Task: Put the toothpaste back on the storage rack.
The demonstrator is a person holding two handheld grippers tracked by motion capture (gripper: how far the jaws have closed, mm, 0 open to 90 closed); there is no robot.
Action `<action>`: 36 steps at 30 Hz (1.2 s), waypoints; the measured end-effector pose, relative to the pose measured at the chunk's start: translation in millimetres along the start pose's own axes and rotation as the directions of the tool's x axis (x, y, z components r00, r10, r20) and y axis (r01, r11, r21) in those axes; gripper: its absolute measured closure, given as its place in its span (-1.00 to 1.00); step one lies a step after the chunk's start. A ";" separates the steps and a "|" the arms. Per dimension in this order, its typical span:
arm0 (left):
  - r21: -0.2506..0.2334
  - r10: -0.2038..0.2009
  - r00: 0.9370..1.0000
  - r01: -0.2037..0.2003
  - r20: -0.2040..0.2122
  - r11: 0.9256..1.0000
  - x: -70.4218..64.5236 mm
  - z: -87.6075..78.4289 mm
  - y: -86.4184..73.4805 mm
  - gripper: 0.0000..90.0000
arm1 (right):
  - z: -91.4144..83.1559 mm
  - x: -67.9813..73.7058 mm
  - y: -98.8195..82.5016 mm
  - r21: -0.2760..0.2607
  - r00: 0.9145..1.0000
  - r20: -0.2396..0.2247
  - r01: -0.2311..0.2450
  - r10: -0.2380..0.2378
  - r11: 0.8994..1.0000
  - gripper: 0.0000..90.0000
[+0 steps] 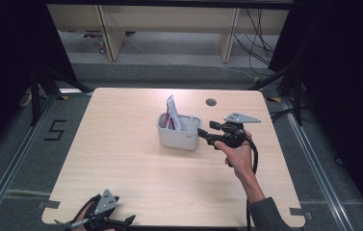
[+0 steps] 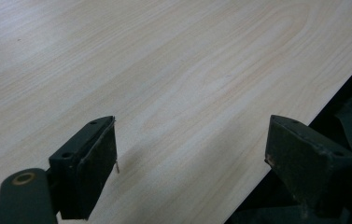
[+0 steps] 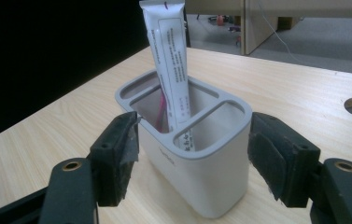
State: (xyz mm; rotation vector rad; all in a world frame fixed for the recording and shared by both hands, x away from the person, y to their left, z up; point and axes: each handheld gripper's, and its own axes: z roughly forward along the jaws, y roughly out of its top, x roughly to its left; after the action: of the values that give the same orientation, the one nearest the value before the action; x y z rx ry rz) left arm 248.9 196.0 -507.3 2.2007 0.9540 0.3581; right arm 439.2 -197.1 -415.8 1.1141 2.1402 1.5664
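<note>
Toothpaste tube (image 3: 169, 60) upright in holder (image 3: 211, 182), right gripper (image 3: 192, 158) jaws wide, unpressed, beside its end.

tube (image 3: 170, 70) base hidden inside holder (image 3: 211, 177), its print perhaps too blurred

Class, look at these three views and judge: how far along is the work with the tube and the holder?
Done: the tube stands tilted in the middle slot of the grey holder, beside something pink. In hand: nothing. The right gripper sits open at the holder's end, its pads off the walls. The left gripper waits open at the table's near edge. Left: probably only drawing the right gripper back.
</note>
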 end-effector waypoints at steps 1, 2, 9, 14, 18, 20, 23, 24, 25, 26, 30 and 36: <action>0.000 0.000 1.000 0.000 0.000 1.000 0.0 0.0 0.0 -0.64 | -0.7 0.0 -0.5 0.004 1.000 0.000 -0.003 0.003 1.000 -0.26; 0.000 0.000 1.000 0.000 0.000 1.000 0.0 -0.1 0.0 -0.64 | -0.9 0.5 -1.5 0.002 1.000 0.000 -0.013 0.013 1.000 -0.26; 0.002 -0.008 1.000 0.008 0.004 1.000 0.0 -0.4 -0.1 -0.64 | -4.2 -0.1 -4.9 0.013 1.000 0.008 0.014 -0.015 1.000 -0.32; -0.001 -0.006 1.000 0.006 0.002 1.000 0.1 -0.6 -0.5 -0.64 | -6.4 1.2 -8.2 0.028 1.000 0.006 0.005 -0.005 1.000 -0.35; -0.003 -0.011 1.000 0.011 0.000 1.000 0.2 -1.2 -0.9 -0.64 | -9.0 1.6 -10.3 0.029 1.000 0.013 0.010 -0.010 1.000 -0.38; -0.002 -0.014 1.000 0.014 -0.002 1.000 0.3 -1.2 -0.9 -0.64 | -9.7 2.0 -10.6 0.028 1.000 0.011 0.007 -0.007 1.000 -0.39; 0.004 -0.005 1.000 0.005 -0.008 1.000 1.1 -0.9 -0.7 -0.64 | -11.8 2.0 -14.7 0.038 0.999 0.036 0.034 -0.035 0.999 -0.43; 0.008 0.000 1.000 0.000 -0.003 1.000 1.2 -1.7 -0.7 -0.64 | -11.5 3.7 -16.4 0.045 1.000 0.024 0.001 -0.002 0.999 -0.45; 0.016 0.007 1.000 -0.007 -0.004 1.000 1.8 -2.7 -0.8 -0.64 | -11.9 3.5 -17.4 0.053 1.000 0.024 0.003 -0.004 0.999 -0.46; 0.030 0.022 1.000 -0.022 -0.007 0.999 3.0 -3.7 -0.8 -0.64 | -12.8 2.6 -18.4 0.039 1.000 0.016 0.022 -0.022 0.999 -0.47; 0.029 0.024 1.000 -0.024 -0.007 0.999 3.1 -3.3 -0.7 -0.64 | -16.4 7.7 -21.8 0.056 0.999 0.026 -0.037 0.035 0.998 -0.51; 0.000 -0.015 1.000 0.015 -0.005 1.000 0.5 -2.4 -0.9 -0.64 | -19.2 6.9 -25.1 0.062 0.999 0.038 -0.026 0.024 0.998 -0.59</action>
State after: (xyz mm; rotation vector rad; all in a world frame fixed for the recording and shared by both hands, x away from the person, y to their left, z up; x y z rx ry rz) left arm 247.5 198.0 -506.2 2.1925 0.9723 0.3576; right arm 412.2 -208.7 -429.5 1.1843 2.1726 1.4872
